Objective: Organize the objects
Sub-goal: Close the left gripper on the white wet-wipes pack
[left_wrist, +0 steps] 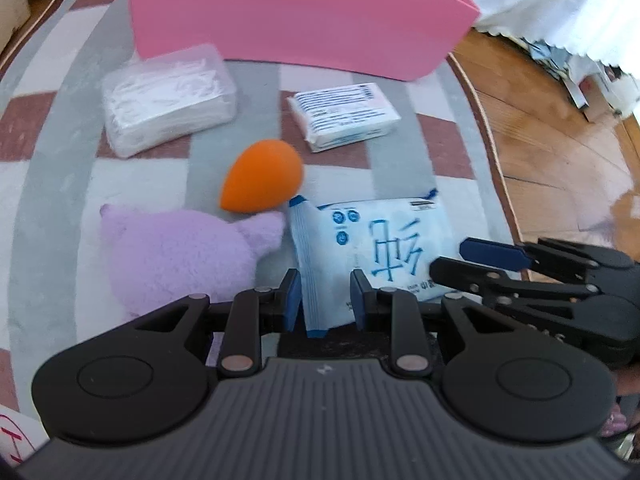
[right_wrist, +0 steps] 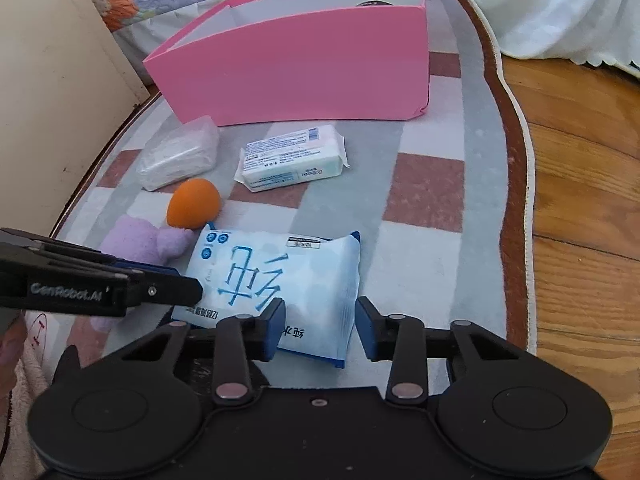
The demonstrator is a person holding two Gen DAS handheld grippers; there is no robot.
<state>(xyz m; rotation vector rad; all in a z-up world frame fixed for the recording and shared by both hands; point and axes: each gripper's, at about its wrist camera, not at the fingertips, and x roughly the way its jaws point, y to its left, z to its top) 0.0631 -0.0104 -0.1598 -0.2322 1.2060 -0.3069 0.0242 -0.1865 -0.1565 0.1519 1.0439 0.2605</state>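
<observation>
Both grippers, left [left_wrist: 325, 300] and right [right_wrist: 320, 326], parted, straddle a blue wet-wipe pack [right_wrist: 280, 280] at frame bottom; orange sponge [right_wrist: 194, 204], purple plush [left_wrist: 176, 252] crowd it; pink box [right_wrist: 296, 68] behind on the rug [right_wrist: 432, 264].

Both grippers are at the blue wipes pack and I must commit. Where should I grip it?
Grip the blue wipes pack across its near end, from the near side: it lies flat, and the right gripper already straddles that end, jaws open.

Left hand-held gripper [left_wrist: 325, 300] and right hand-held gripper [right_wrist: 320, 330] both parted, side by side
</observation>
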